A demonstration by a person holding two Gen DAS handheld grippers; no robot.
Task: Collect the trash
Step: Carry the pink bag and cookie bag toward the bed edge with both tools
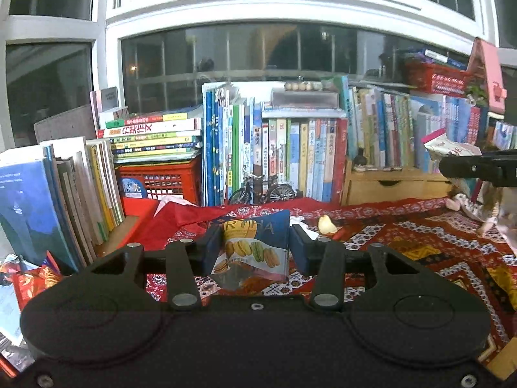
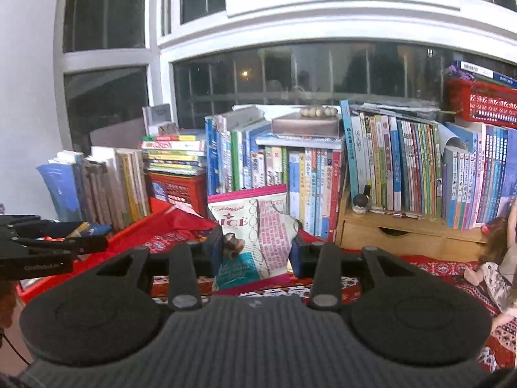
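Note:
My left gripper is shut on a blue snack wrapper printed with macarons, held upright above the red patterned cloth. My right gripper is shut on a white and pink snack bag, also upright between its blue pads. In the left wrist view the right gripper's black body reaches in from the right edge with the pink bag over it. In the right wrist view the left gripper shows at the left edge. A pale yellowish scrap lies on the cloth beyond the left gripper.
Rows of upright books and stacked books on a red crate line the back under a dark window. A small model bicycle, a wooden drawer box and a doll at the right stand around the cloth.

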